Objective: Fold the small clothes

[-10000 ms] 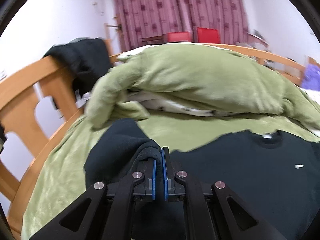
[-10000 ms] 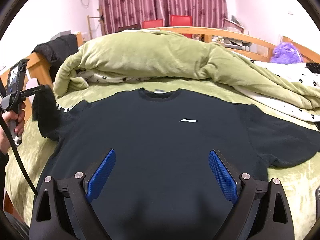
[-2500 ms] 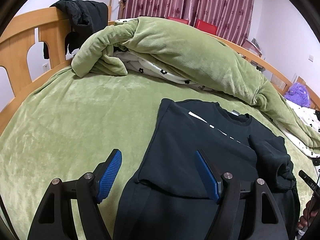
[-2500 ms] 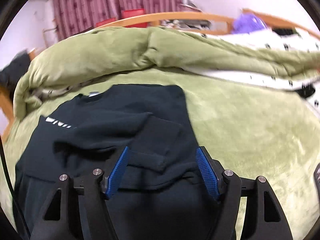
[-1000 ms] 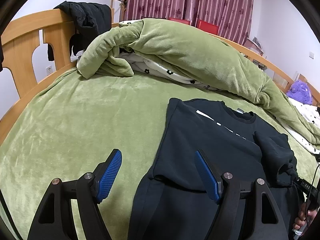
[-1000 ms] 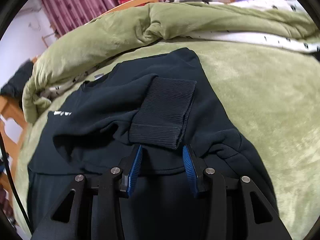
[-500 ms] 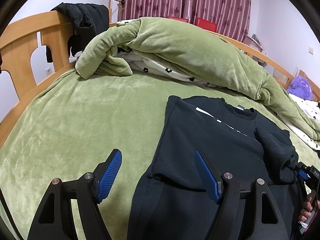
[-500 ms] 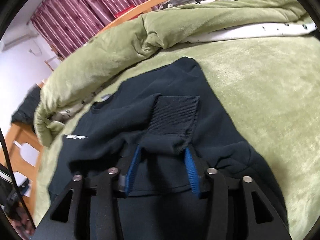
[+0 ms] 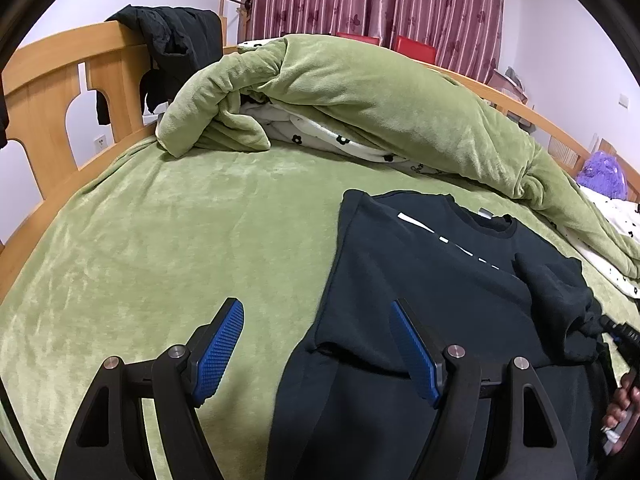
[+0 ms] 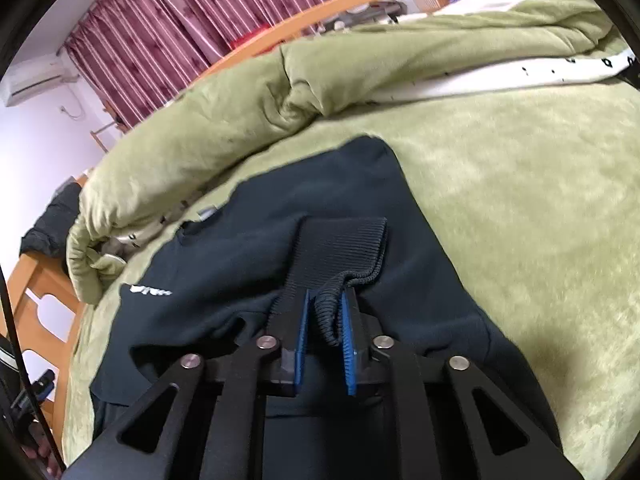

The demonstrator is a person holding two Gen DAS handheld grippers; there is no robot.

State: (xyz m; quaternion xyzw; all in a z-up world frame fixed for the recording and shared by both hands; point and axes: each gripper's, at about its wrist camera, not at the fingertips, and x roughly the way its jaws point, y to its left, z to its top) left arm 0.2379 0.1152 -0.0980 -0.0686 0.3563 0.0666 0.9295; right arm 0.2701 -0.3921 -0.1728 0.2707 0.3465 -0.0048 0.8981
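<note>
A black sweatshirt with a white stripe lies on the green bed, both sleeves folded in over its body. My left gripper is open and empty, hovering over the sweatshirt's left edge. My right gripper is shut on the ribbed sleeve cuff, which bunches between the blue pads and lifts off the sweatshirt's body. The lifted sleeve also shows in the left wrist view, with the right gripper's tip at the right edge.
A bunched green quilt with a white flowered lining lies across the far side of the bed. A wooden bed frame with a black garment draped on it stands at the left. Bare green blanket lies left of the sweatshirt.
My right gripper has closed from around the sleeve cuff to pinching it, and the cuff has risen off the sweatshirt. My left gripper stays open and has barely moved.
</note>
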